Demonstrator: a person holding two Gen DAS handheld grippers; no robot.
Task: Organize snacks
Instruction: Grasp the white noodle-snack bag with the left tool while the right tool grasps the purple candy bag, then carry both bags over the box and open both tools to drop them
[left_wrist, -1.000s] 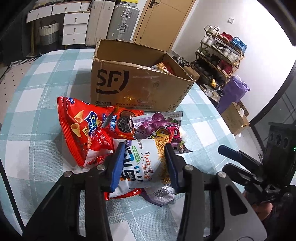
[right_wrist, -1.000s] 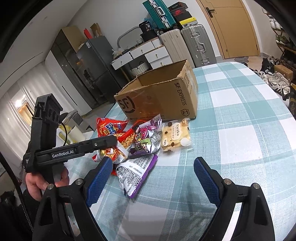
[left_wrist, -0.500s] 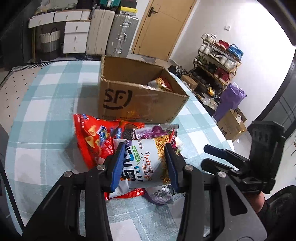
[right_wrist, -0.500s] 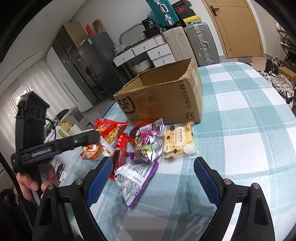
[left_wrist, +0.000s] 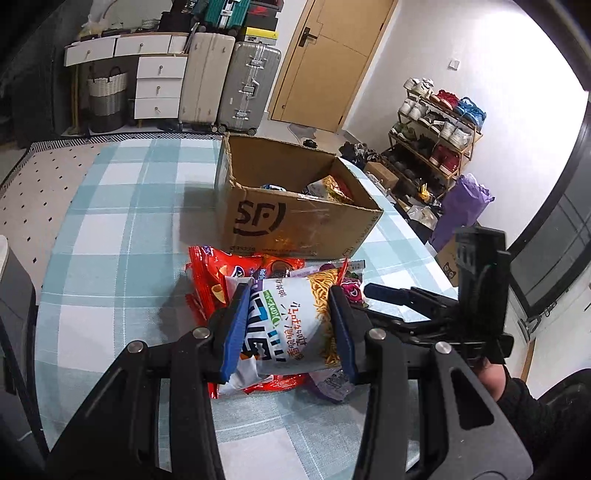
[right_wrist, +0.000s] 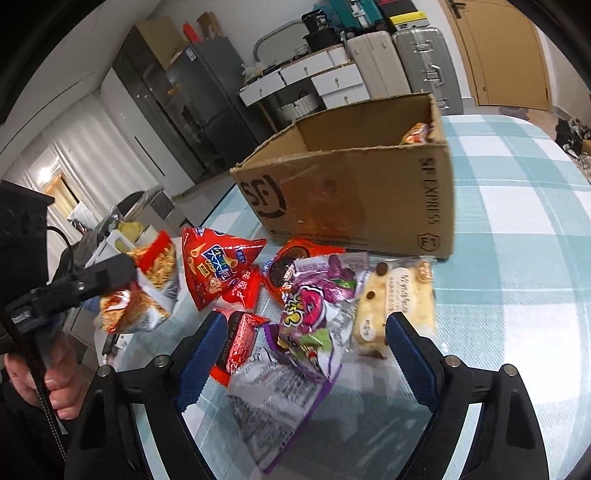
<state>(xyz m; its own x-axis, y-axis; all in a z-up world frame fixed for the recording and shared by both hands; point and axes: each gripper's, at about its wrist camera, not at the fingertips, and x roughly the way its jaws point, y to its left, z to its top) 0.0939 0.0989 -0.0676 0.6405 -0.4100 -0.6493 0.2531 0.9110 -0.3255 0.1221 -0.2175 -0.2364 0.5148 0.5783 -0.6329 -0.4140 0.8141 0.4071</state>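
My left gripper is shut on a white noodle snack bag and holds it above the snack pile; it also shows in the right wrist view, lifted at the left. An open SF cardboard box stands behind, with a few snacks inside. My right gripper is open over the pile: a purple grape candy bag, a red chip bag, a cookie pack, a red bar and a cream bread pack. The right gripper also shows in the left wrist view.
The table has a teal checked cloth. Suitcases and drawers stand beyond the far edge, a shoe rack at the right. The table edge drops off at the left.
My left gripper has lifted the noodle bag higher off the pile. My right gripper has moved forward and down over the purple bag, still open.
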